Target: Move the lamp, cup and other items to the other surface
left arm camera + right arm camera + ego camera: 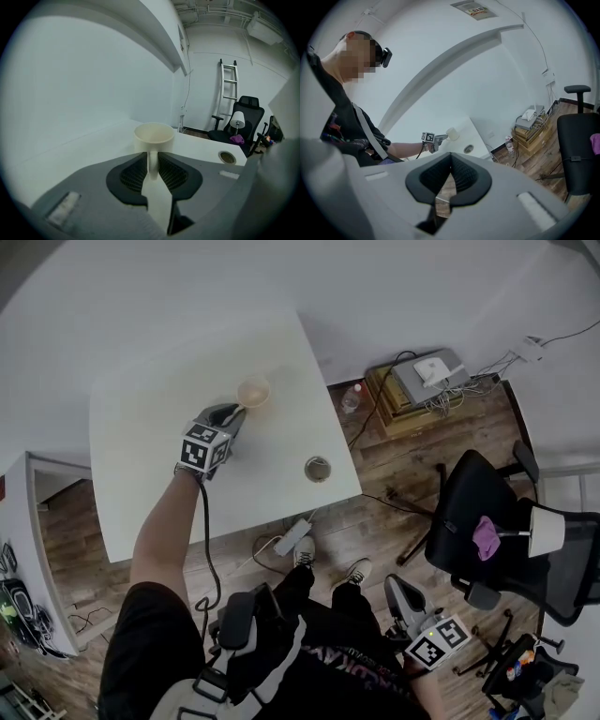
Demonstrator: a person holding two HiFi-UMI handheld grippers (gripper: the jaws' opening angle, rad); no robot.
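A cream cup (253, 390) stands upright on the white table (159, 456), towards its far edge. My left gripper (239, 412) reaches it from the near side. In the left gripper view the cup's (154, 137) handle sits between the left gripper's (153, 161) fingertips with a thin gap on each side, so the jaws are open around it. My right gripper (397, 589) hangs low by the person's legs; its jaws (451, 157) are shut on nothing. A white-shaded lamp (545, 532) and a purple item (486, 536) rest on the black office chair (478, 488).
A round cable grommet (318, 468) is set in the table near its right edge. A power strip (292, 538) and cables lie on the wooden floor. Stacked boxes with a white device (427, 373) and a bottle (351, 397) stand by the wall. A ladder (228, 89) leans further off.
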